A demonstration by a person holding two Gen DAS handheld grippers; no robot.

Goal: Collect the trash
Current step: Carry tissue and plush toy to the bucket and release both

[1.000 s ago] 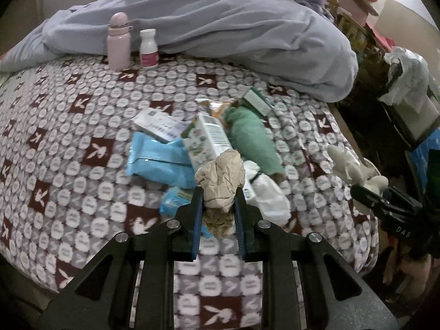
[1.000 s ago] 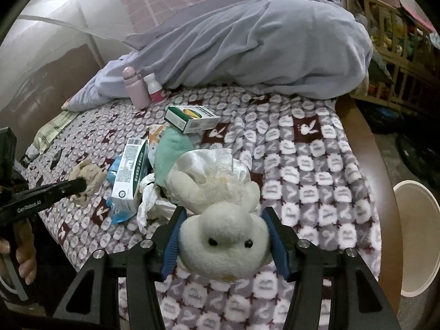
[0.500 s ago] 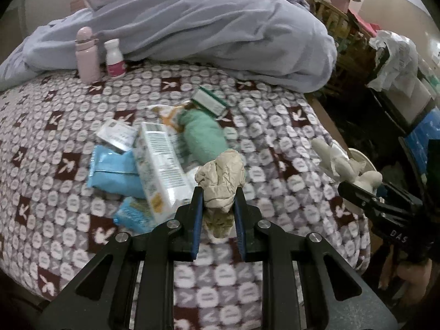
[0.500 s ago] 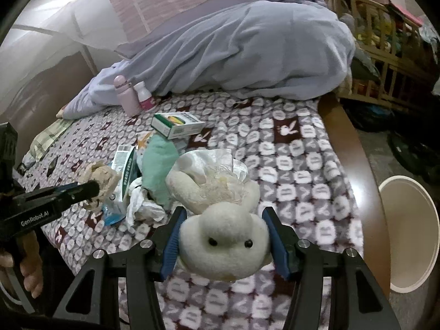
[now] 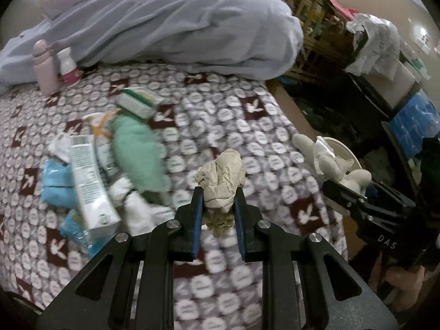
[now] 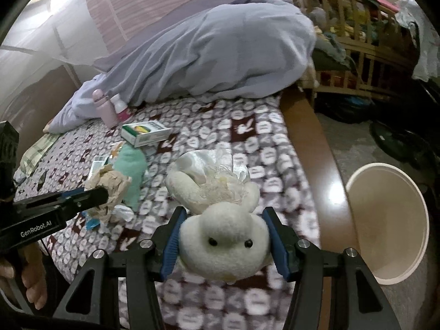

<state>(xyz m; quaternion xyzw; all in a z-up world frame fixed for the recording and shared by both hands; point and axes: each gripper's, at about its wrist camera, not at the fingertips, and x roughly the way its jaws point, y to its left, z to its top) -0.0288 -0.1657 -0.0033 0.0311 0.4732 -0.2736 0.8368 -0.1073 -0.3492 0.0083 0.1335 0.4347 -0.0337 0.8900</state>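
Left claw (image 5: 217, 209) grips crumpled paper (image 5: 221, 183); right claw (image 6: 224, 243) grips plush toy (image 6: 224, 247); bin (image 6: 390, 220) looks empty.

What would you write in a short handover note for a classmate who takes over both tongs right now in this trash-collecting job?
Left tongs: shut on the crumpled beige paper, held above the bed.
Right tongs: shut on the white plush toy, near the bed's edge.
Bin: on the floor beside the bed; what is inside does not show.
Done: two items picked up.
Left: drop both in the bin, then clear the pile on the blanket: carton, blue packets, green cloth, green-and-white box.
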